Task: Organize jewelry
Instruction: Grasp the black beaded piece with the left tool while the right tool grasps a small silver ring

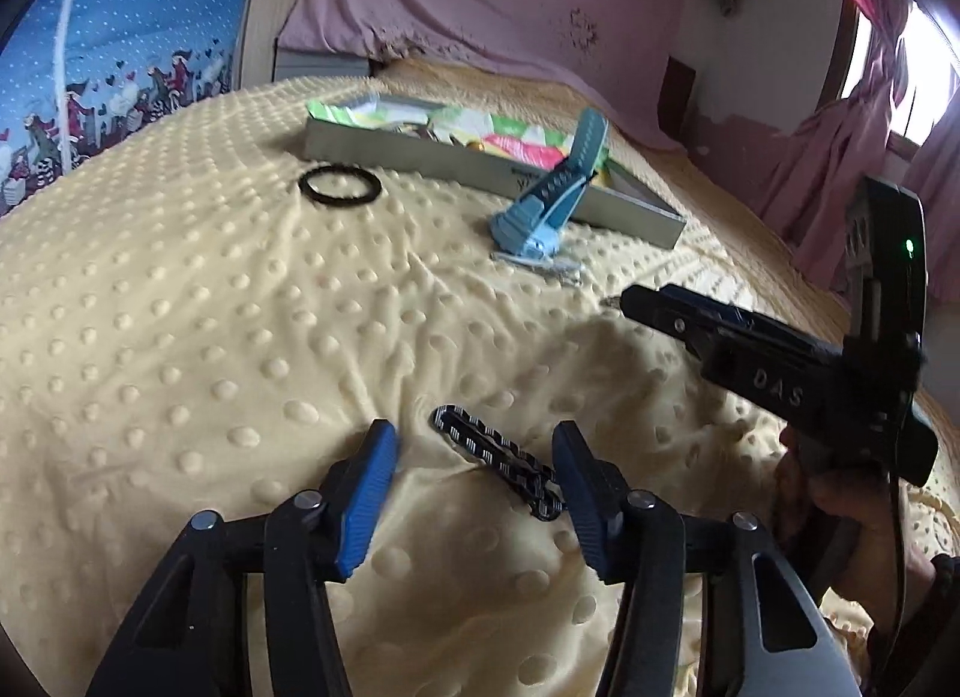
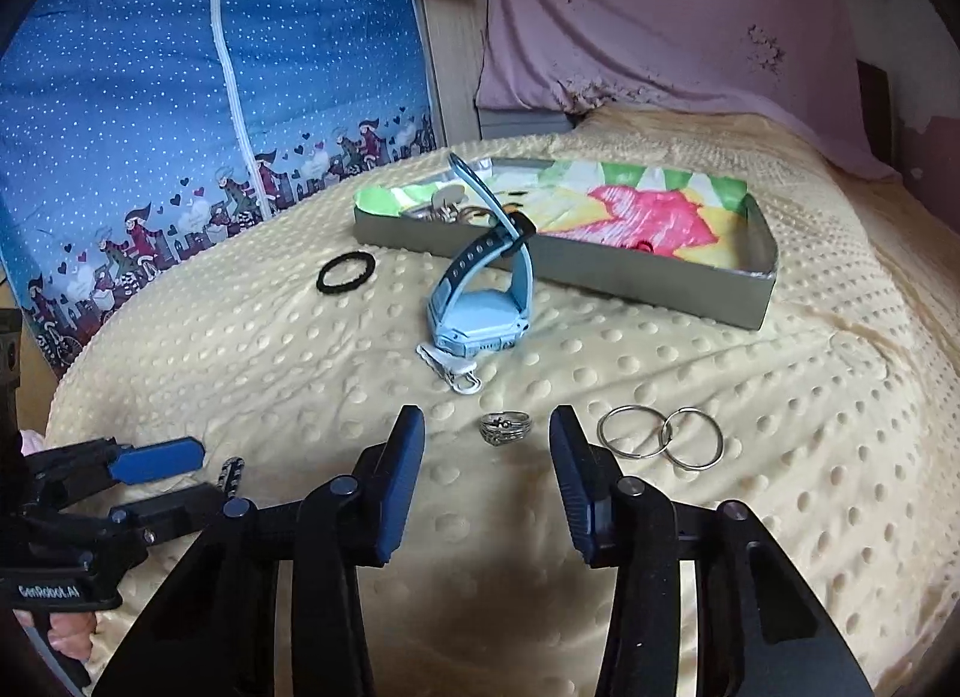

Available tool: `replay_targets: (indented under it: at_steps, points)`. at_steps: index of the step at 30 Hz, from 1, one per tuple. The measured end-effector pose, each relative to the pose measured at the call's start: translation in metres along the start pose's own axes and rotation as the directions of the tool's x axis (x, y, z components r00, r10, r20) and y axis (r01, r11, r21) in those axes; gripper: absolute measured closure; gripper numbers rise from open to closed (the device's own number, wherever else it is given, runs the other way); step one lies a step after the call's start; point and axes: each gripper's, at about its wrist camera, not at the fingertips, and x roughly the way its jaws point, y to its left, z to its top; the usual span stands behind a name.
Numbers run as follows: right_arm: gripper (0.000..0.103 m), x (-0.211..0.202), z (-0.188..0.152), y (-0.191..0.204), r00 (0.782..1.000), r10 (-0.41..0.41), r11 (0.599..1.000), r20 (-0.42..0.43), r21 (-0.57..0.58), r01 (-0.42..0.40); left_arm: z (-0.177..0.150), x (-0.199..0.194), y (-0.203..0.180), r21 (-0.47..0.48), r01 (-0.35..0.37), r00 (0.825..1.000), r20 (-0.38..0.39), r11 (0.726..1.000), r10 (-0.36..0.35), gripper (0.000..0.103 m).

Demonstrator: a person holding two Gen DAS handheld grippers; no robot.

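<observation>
My left gripper [image 1: 474, 457] is open, its fingers on either side of a black-and-white patterned hair clip [image 1: 495, 460] lying on the yellow dotted blanket. My right gripper [image 2: 487, 445] is open, a small silver ring [image 2: 505, 427] lying between its fingertips. Two linked silver hoops [image 2: 660, 436] lie just right of it. A light blue watch [image 2: 480, 301] stands in front of a grey tin box [image 2: 660, 277] with a colourful lining; several small pieces lie in the box's left end. A black hair band [image 2: 346, 272] lies to the left. A white clip [image 2: 456, 370] lies under the watch.
The blanket [image 2: 780, 457] covers a bed. A blue patterned quilt [image 2: 180, 126] stands at the left, pink cloth [image 2: 660, 36] at the back. In the left wrist view, the right gripper [image 1: 780, 361] and the hand holding it are at the right. In the right wrist view, the left gripper [image 2: 150, 487] is at the lower left.
</observation>
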Motion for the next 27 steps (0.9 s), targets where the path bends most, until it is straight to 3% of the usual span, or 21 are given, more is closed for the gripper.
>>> replay_targets:
  at_steps: [2,6,9,14,20,27]
  points:
    - [0.064,0.005,0.0,-0.003,1.0,-0.005,1.0,-0.012,0.015,0.006,0.0,0.003,0.0,0.003,0.0,1.0,-0.01,1.0,0.0,0.055]
    - [0.064,0.014,0.001,-0.007,0.999,-0.006,0.999,-0.035,0.044,0.007,0.0,0.006,0.0,-0.001,-0.007,1.0,-0.022,1.0,0.007,0.069]
    - [0.064,0.021,0.001,-0.005,0.998,0.002,0.999,-0.059,0.041,0.0,0.002,0.008,0.001,-0.006,0.007,1.0,-0.027,1.0,-0.007,0.082]
    - [0.069,0.026,-0.001,-0.002,0.997,0.004,0.999,-0.078,0.032,-0.002,0.004,0.012,0.004,-0.016,0.053,0.998,-0.028,0.998,-0.053,0.092]
    - [0.085,0.03,0.001,0.0,0.996,0.012,1.0,-0.087,0.025,-0.01,0.006,0.011,0.005,-0.014,0.098,0.995,-0.02,0.995,-0.098,0.096]
    - [0.085,0.023,0.001,0.006,0.995,0.054,0.999,-0.085,0.011,-0.053,0.002,-0.002,-0.008,0.063,0.152,0.988,-0.003,0.986,-0.152,0.096]
